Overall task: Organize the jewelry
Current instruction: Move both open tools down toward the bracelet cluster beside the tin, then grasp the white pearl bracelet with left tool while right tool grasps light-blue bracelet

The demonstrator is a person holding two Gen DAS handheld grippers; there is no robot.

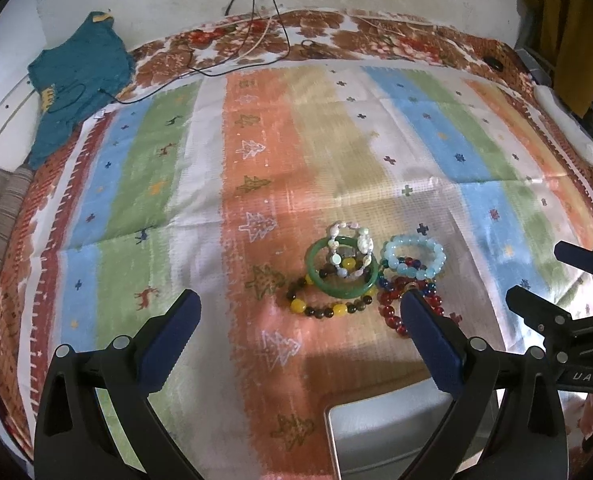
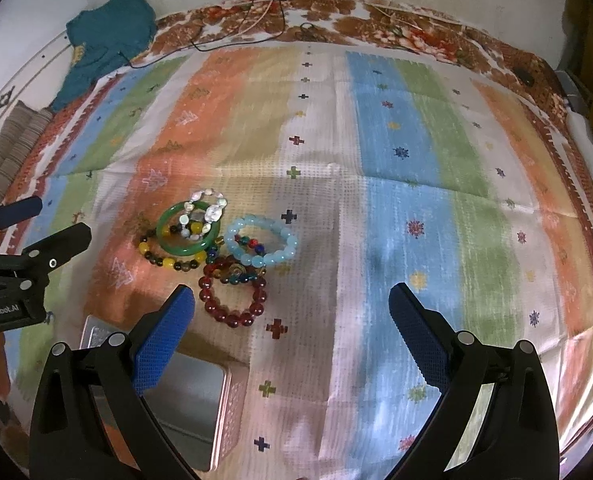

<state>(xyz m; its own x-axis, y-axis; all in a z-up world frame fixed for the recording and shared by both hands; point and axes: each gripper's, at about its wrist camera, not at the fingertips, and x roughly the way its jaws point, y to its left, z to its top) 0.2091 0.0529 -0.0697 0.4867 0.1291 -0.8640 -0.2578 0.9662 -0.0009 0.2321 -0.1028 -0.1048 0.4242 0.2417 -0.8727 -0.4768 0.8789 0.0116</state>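
Several bracelets lie in one tangled heap on the striped cloth, and none is lifted yet, so I judge the task is at its very start: choosing the first piece.

Going from the left: the left gripper hangs above the cloth with its fingers spread wide and nothing between them. Before it lies the yellow-and-brown bead bracelet, then the green bangle with a pale pearl bracelet resting on it, then the light blue bead bracelet, and nearest, the dark red bead bracelet. They overlap, so the next move calls for picking one from the edge of the heap, maybe the red one, without dragging the others.

The metal tin sits just below the heap, open. The right gripper is also wide and empty. To the right the cloth is free, good room for moving.
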